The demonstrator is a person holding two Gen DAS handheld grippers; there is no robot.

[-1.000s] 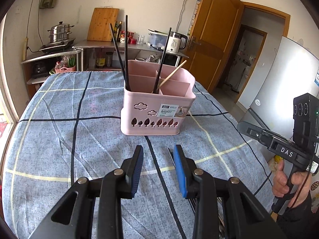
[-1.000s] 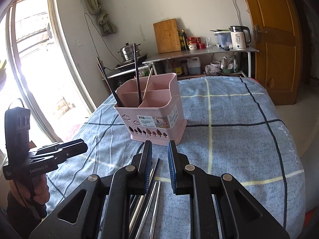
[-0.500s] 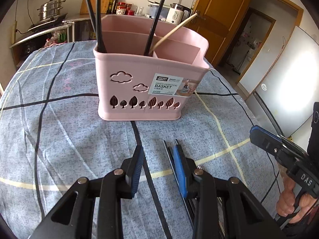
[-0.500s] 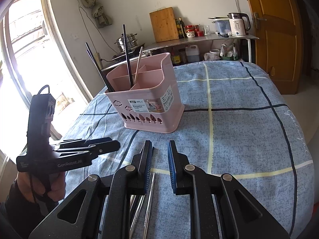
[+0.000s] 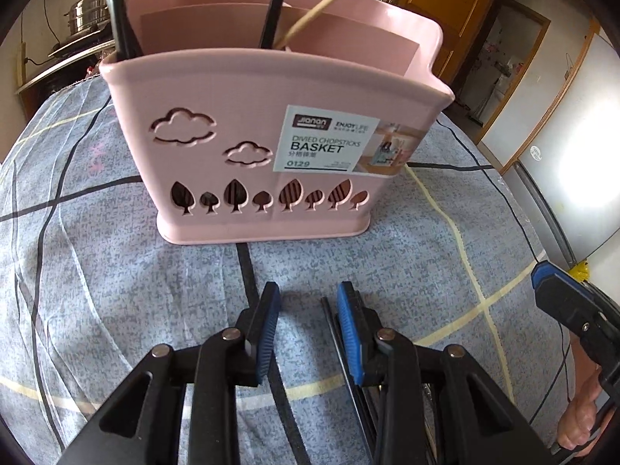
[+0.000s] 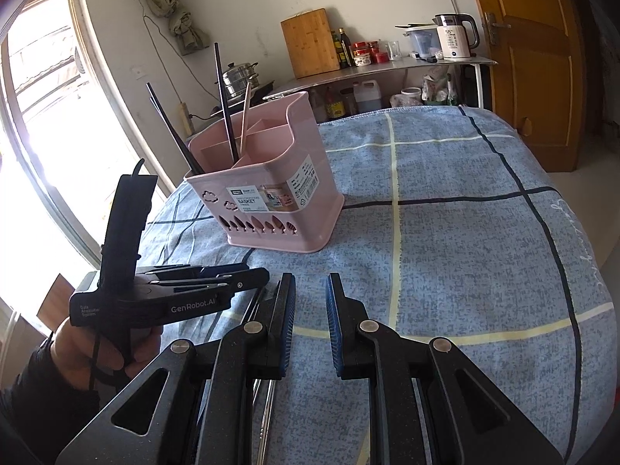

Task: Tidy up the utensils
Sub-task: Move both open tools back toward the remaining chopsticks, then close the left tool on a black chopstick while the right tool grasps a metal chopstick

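A pink divided chopstick basket [image 5: 267,143] stands on the blue checked tablecloth [image 5: 97,271], also in the right wrist view [image 6: 271,201]. It holds black chopsticks [image 6: 226,108] and one pale wooden chopstick [image 6: 245,116]. My left gripper [image 5: 308,321] is open and empty, low over the cloth just before the basket; it shows in the right wrist view [image 6: 248,271]. Loose chopsticks [image 5: 341,348] lie on the cloth under its right finger. My right gripper [image 6: 310,314] is open and empty; metal chopsticks [image 6: 267,407] lie beneath its left finger. It shows at the left wrist view's right edge [image 5: 542,279].
A steel counter [image 6: 368,73] behind the table carries a cutting board [image 6: 310,44], bottles, a kettle [image 6: 453,35] and a steamer pot [image 6: 240,73]. A wooden door [image 6: 531,58] is at right, a window [image 6: 35,155] at left. The table edge falls away at right [image 6: 604,271].
My left gripper moved forward and lower toward the basket, which now fills its view. My right gripper opened slightly and shifted right; the left gripper now sits close beside it.
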